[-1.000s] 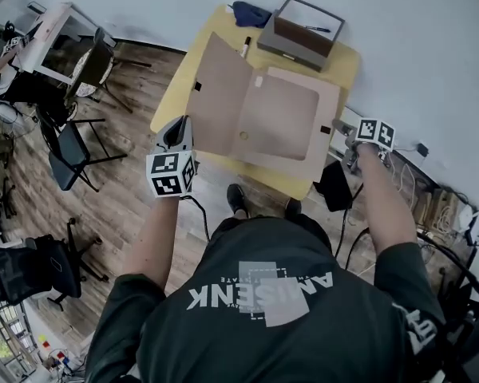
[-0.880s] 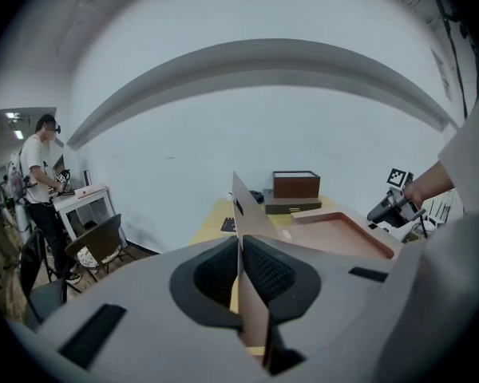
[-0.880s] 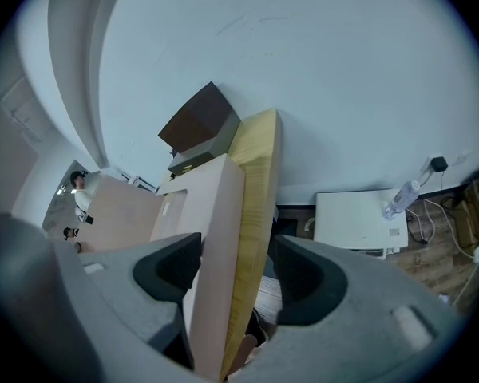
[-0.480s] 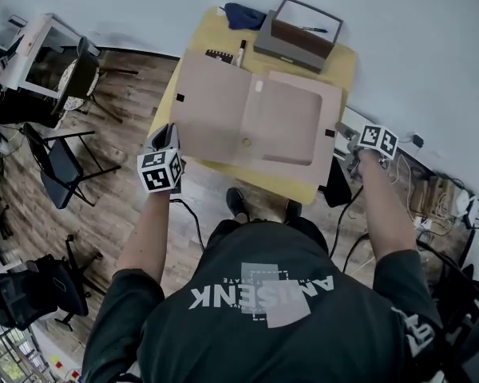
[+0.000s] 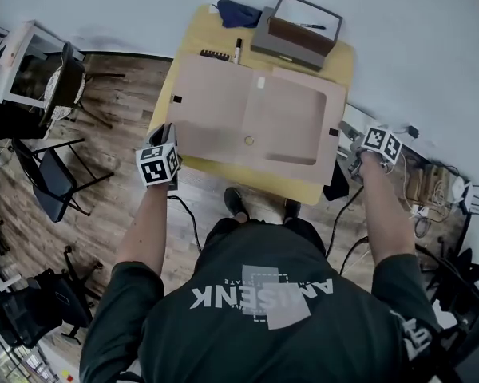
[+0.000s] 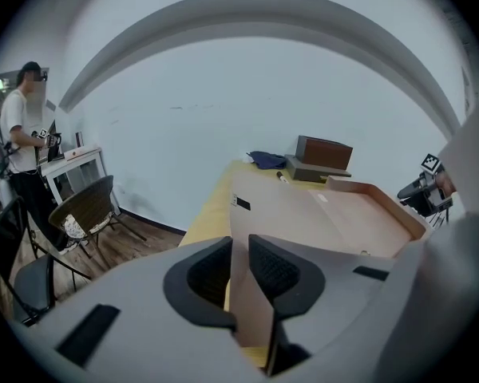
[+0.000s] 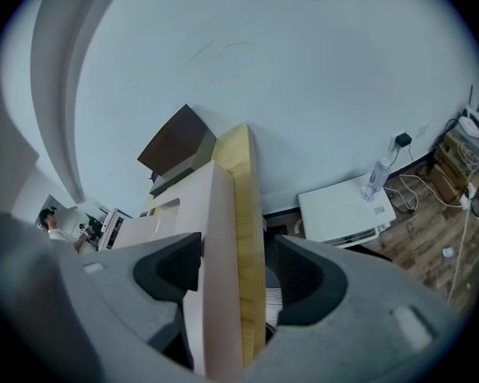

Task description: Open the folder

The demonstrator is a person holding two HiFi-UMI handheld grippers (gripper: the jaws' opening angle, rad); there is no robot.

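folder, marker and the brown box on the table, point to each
folder [image 5: 214,112]: head view, on its opened left flap
marker [image 5: 237,52]: head view, middle of its barrel
brown box [image 5: 302,37]: head view, on its near wall

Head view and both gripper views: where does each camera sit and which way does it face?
Head view: on the person's head, looking down at the folder on the table; arms, torso, left gripper and right gripper show.
Left gripper view: on the left gripper, facing along the table; its jaws, which have just been opening, flank the folder's cover.
Right gripper view: on the right gripper, facing the wall; its jaws straddle folder and table edge.
Shared: the folder, in all three.
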